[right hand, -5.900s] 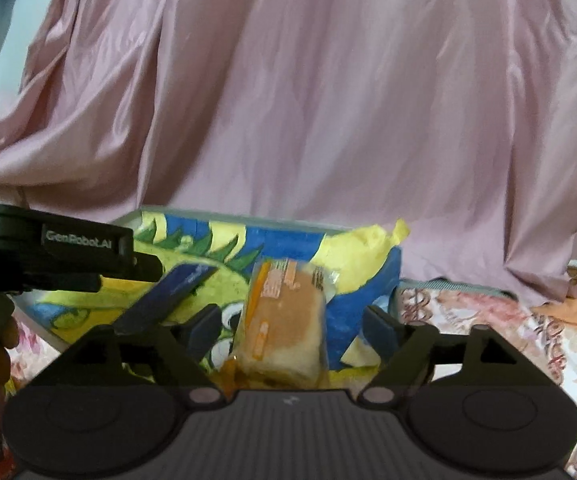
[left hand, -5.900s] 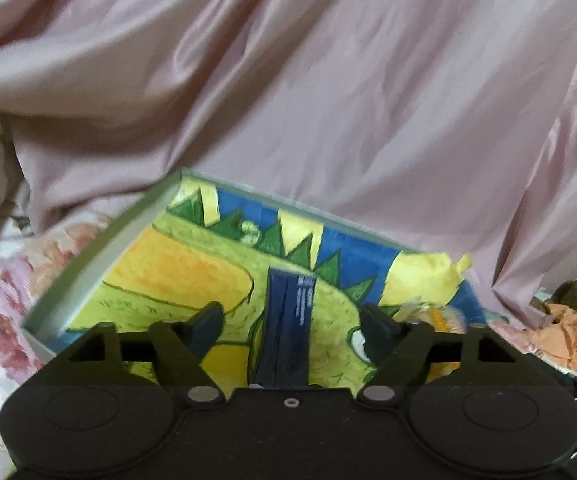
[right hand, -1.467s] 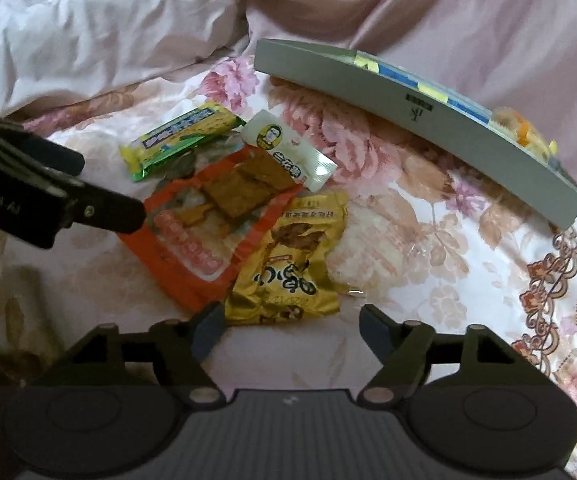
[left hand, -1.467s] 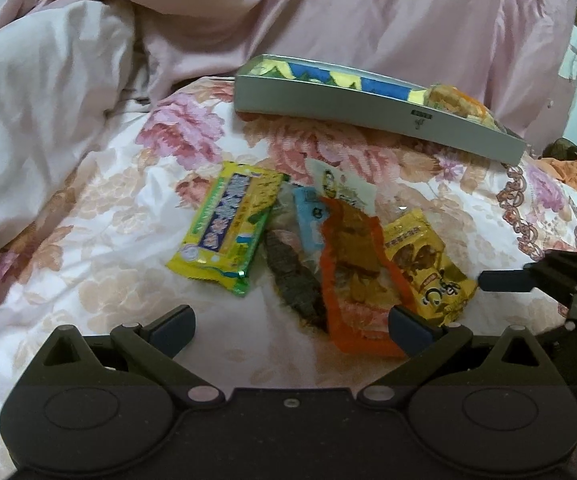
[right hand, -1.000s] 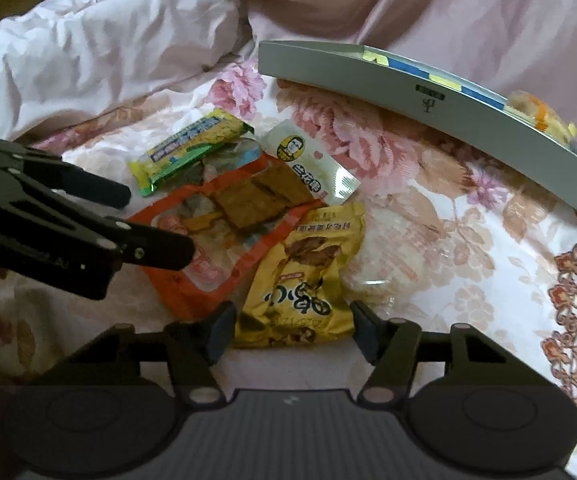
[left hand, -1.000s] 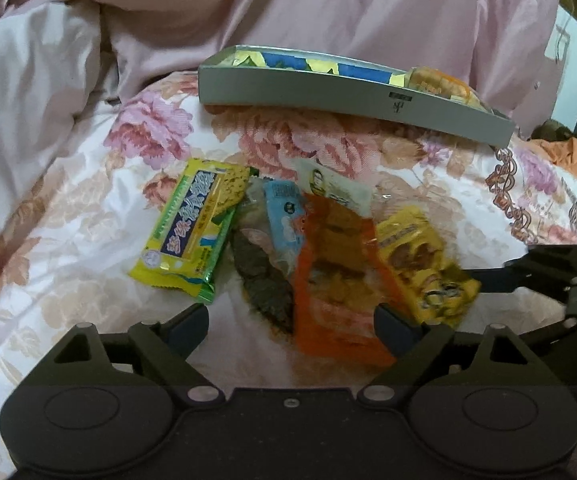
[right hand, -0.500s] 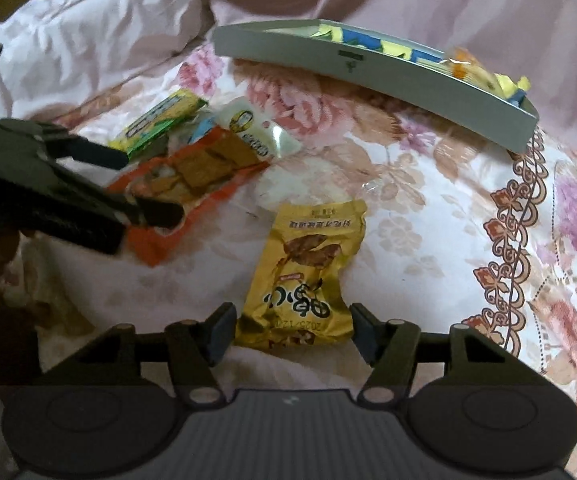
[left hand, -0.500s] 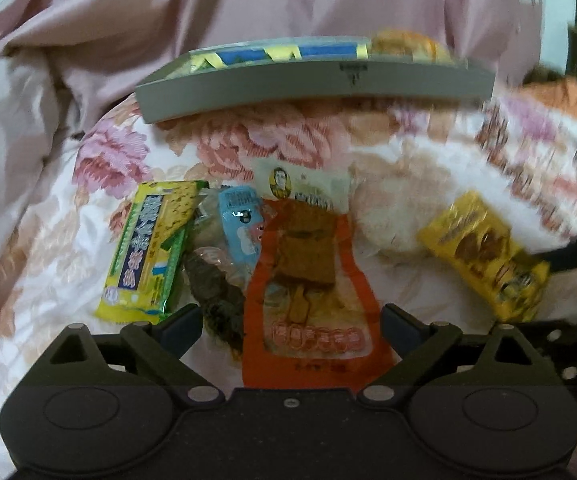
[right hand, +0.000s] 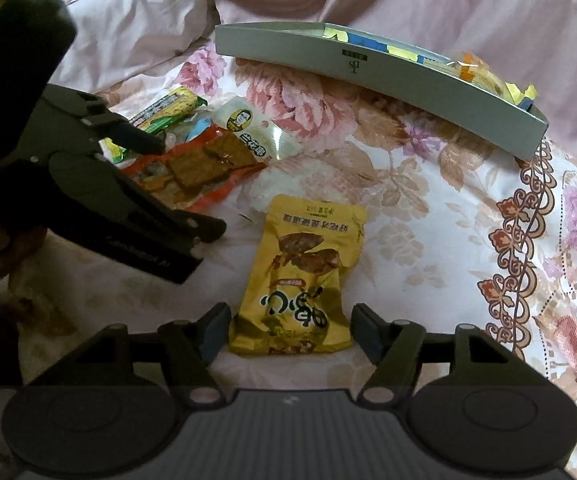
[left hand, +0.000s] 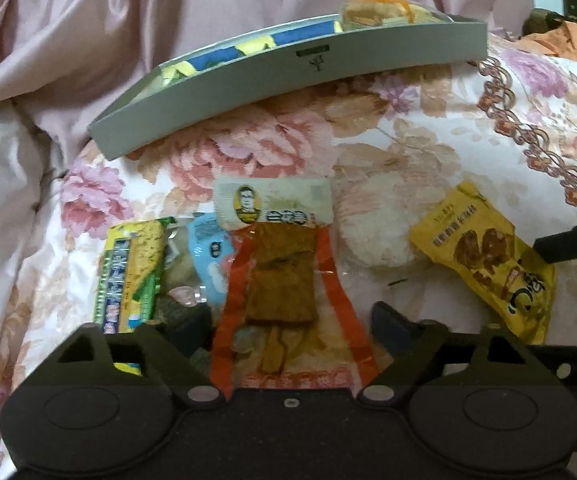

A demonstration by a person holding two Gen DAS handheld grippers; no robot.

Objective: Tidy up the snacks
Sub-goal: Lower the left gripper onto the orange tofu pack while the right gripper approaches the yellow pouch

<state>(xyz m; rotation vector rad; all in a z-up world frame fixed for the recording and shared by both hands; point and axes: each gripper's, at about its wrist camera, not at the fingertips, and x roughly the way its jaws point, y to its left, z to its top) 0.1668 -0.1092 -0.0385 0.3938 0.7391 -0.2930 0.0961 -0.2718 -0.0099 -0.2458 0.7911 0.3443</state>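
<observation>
**Two claws over snack packs on the bed**

The left claw [left hand: 290, 326] straddles the near end of the orange pack [left hand: 288, 300]; its jaws are closing, the pads not yet pressing the wrapper. Just left of that claw lie a blue pack [left hand: 210, 258] and a green-yellow pack [left hand: 132, 272], with a dark snack partly hidden under its left finger. Beyond the orange pack's far end lies a white pack [left hand: 272, 202], overlapping it.

The right claw [right hand: 290, 334] is released and its jaws are opening; the yellow pack [right hand: 304, 276] lies flat between them, its near end level with the pads, a small gap showing on each side. A clear-wrapped white cracker [right hand: 264, 192] sits just past the yellow pack.

Farther off, beyond both claws, the grey tray [right hand: 408, 76] rests on the floral bedspread [right hand: 468, 208], with a wrapped bun [left hand: 376, 10] at its right end. Pink sheets [left hand: 168, 8] rise behind.
</observation>
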